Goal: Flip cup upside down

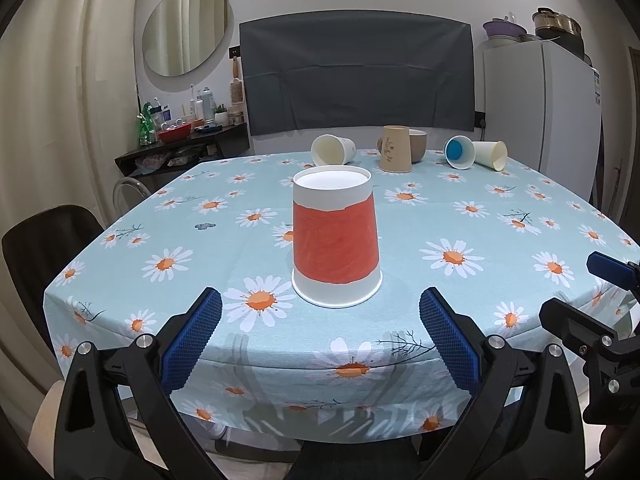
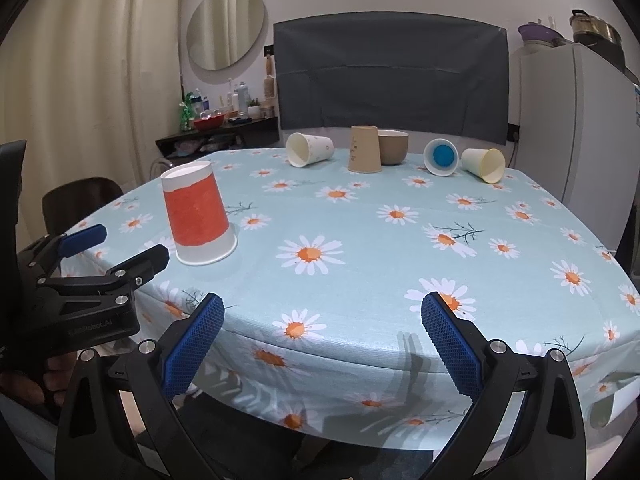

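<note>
Table point(image 2: 360, 240): daisy-print cloth
Far edge: white cup point(image 2: 309, 149) on its side; brown cup point(image 2: 364, 149) inverted; brown bowl point(image 2: 394, 147); blue-lined cup point(image 2: 440, 157); yellow cup point(image 2: 484, 164)
Wall: oval mirror point(image 2: 226, 26)

Bare counter point(image 1: 420, 216) surrounds the red cup point(image 1: 335, 240) at frame centre; five cups and a bowl point(image 1: 417, 145) crowd the far edge, upper middle
</note>
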`<state>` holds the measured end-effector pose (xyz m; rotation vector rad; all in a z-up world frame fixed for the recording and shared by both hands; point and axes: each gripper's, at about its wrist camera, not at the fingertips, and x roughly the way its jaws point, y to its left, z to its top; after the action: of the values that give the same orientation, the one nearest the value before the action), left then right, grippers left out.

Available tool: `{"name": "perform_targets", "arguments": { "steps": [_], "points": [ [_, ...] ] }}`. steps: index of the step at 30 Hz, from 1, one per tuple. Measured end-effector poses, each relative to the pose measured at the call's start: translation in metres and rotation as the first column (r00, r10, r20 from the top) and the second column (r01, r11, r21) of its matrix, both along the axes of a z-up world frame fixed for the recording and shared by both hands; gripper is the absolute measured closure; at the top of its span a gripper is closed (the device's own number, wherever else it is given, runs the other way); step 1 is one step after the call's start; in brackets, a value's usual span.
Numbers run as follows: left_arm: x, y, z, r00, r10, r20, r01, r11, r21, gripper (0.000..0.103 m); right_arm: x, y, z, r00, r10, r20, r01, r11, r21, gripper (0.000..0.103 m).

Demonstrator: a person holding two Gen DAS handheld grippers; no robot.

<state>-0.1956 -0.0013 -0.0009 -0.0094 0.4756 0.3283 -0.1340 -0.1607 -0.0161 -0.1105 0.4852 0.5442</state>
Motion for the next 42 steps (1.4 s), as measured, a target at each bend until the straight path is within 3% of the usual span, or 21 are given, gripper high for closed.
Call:
{"name": "perform_targets", "arguments": {
  "steps": [42],
  "points": [
    [0.0026,0.0012,-0.0023,1.000,0.010,-0.012,-0.010,1.000,-0.013,0.006,0.0017,0.0042,-0.0027,1.000,0.019,-0.011,-0.019,1.000,-0.021,0.008]
  ]
}}
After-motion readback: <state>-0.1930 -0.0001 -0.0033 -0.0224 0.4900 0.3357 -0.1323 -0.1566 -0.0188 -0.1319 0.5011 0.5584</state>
